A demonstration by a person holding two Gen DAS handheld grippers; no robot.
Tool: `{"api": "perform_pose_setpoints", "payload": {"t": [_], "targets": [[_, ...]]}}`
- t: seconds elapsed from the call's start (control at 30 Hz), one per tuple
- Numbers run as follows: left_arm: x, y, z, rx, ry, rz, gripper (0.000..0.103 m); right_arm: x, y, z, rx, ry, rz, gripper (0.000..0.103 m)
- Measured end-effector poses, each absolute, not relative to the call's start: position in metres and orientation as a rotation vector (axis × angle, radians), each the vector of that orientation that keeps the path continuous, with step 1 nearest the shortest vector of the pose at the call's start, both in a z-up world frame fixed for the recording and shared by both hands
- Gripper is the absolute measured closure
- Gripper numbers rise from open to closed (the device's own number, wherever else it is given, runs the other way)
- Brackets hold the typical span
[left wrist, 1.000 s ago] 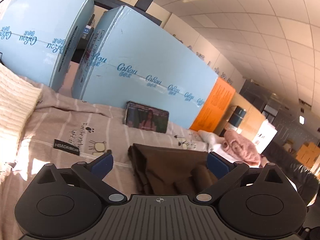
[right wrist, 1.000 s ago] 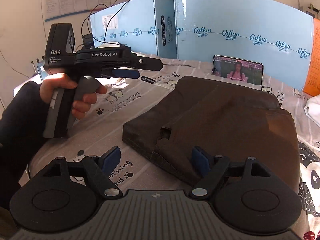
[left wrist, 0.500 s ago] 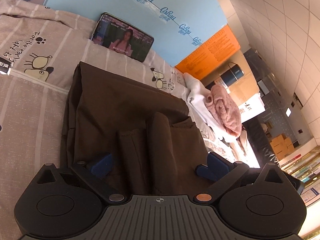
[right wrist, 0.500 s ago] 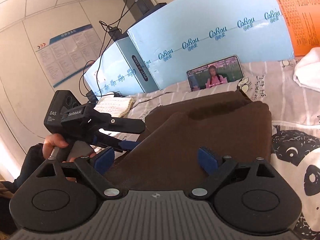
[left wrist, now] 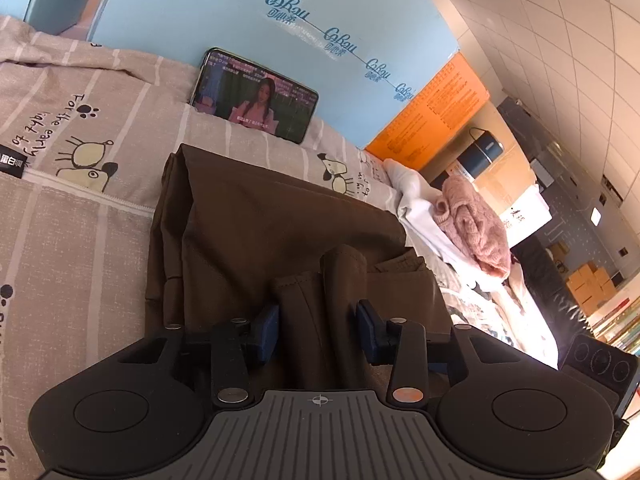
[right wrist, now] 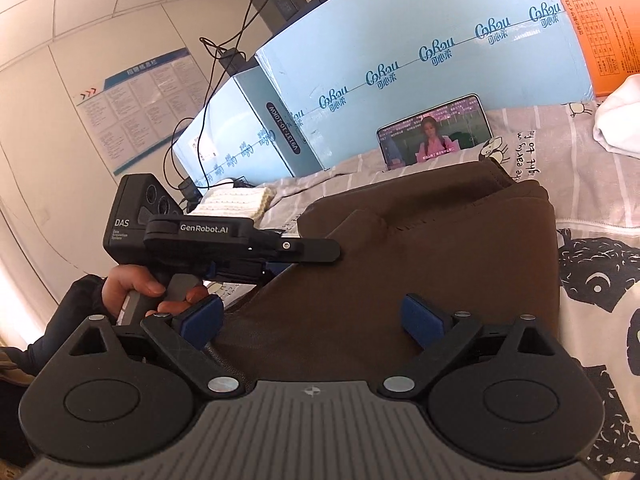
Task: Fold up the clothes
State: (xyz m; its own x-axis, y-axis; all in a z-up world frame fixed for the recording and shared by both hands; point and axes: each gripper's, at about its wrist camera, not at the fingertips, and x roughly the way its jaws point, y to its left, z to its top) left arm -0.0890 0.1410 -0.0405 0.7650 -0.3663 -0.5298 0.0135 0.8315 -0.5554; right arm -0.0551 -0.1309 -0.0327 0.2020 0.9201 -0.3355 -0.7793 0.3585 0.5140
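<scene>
A dark brown garment (left wrist: 256, 236) lies partly folded on the printed bedsheet (left wrist: 68, 216); it also shows in the right wrist view (right wrist: 420, 256). My left gripper (left wrist: 318, 326) has its blue pads closed in on bunched folds of the brown cloth at the near edge. The left gripper also shows from the side in the right wrist view (right wrist: 280, 252), at the garment's left edge. My right gripper (right wrist: 312, 318) is open, its pads wide apart over the near part of the garment.
A phone (left wrist: 254, 96) with a video leans on light blue boxes (left wrist: 256, 20) at the back. A pink knit (left wrist: 476, 224) and white clothes (left wrist: 416, 196) lie right of the garment. A cream knit (right wrist: 232, 204) lies at the far left. An orange board (left wrist: 432, 116) stands behind.
My left gripper dropped down to the garment's near edge and closed on its folds. My right gripper moved up over the garment and stays open.
</scene>
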Motion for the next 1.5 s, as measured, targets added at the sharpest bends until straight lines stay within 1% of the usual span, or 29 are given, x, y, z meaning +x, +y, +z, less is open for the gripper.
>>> {"api": "perform_pose_setpoints", "payload": {"t": [0.07,0.13,0.2,0.27,0.37,0.47,0.5,0.53,0.6,0.67,0.73,0.87,0.93,1.0,1.2,1.3,1.37,1.43,1.5], "targets": [[-0.095,0.124,-0.03,-0.416,0.633,-0.196,0.07,-0.055,-0.131,-0.032,0.255,0.657,1.203,0.007],[-0.104,0.106,-0.017,-0.274,0.566,-0.177,0.083,-0.055,-0.133,-0.032,0.267,0.65,1.205,0.007],[-0.115,0.087,-0.002,-0.12,0.482,-0.161,0.086,-0.054,-0.138,-0.03,0.304,0.633,1.212,0.007],[-0.124,0.07,0.01,0.018,0.412,-0.144,0.086,-0.052,-0.145,-0.029,0.362,0.612,1.218,0.007],[-0.119,0.073,0.005,0.076,0.46,-0.109,0.086,-0.047,-0.154,-0.028,0.43,0.6,1.209,0.007],[-0.118,0.083,-0.016,0.072,0.542,-0.073,0.086,-0.045,-0.154,-0.03,0.424,0.624,1.185,0.007],[-0.119,0.085,-0.022,0.076,0.556,-0.063,0.085,-0.044,-0.153,-0.03,0.422,0.631,1.177,0.007],[-0.12,0.085,-0.025,0.084,0.557,-0.054,0.081,-0.043,-0.153,-0.031,0.42,0.639,1.169,0.007],[-0.122,0.086,-0.03,0.094,0.559,-0.037,0.076,-0.041,-0.152,-0.032,0.416,0.655,1.153,0.007],[-0.124,0.091,-0.028,0.057,0.553,-0.02,0.067,-0.039,-0.152,-0.033,0.412,0.67,1.136,0.006],[-0.126,0.096,-0.025,0.02,0.547,-0.004,0.052,-0.038,-0.15,-0.035,0.402,0.691,1.12,0.006],[-0.129,0.107,-0.021,-0.055,0.534,0.029,0.038,-0.04,-0.15,-0.037,0.387,0.689,1.109,0.005],[-0.131,0.114,-0.018,-0.108,0.527,0.045,0.027,-0.04,-0.158,-0.035,0.432,0.652,1.107,0.005],[-0.138,0.134,-0.015,-0.257,0.517,0.058,0.022,-0.037,-0.168,-0.034,0.502,0.625,1.088,0.005],[-0.155,0.185,-0.031,-0.688,0.534,0.049,0.02,-0.017,-0.188,-0.043,0.663,0.672,0.927,0.005],[-0.157,0.187,-0.039,-0.719,0.562,0.06,0.019,-0.018,-0.193,-0.043,0.659,0.648,0.825,0.005],[-0.154,0.184,-0.044,-0.725,0.586,0.029,0.019,-0.015,-0.195,-0.045,0.66,0.666,0.784,0.005],[-0.151,0.181,-0.048,-0.737,0.597,-0.017,0.013,-0.009,-0.194,-0.051,0.664,0.72,0.767,0.005],[-0.15,0.18,-0.048,-0.731,0.599,-0.025,0.011,-0.007,-0.191,-0.052,0.639,0.738,0.77,0.005]]}}
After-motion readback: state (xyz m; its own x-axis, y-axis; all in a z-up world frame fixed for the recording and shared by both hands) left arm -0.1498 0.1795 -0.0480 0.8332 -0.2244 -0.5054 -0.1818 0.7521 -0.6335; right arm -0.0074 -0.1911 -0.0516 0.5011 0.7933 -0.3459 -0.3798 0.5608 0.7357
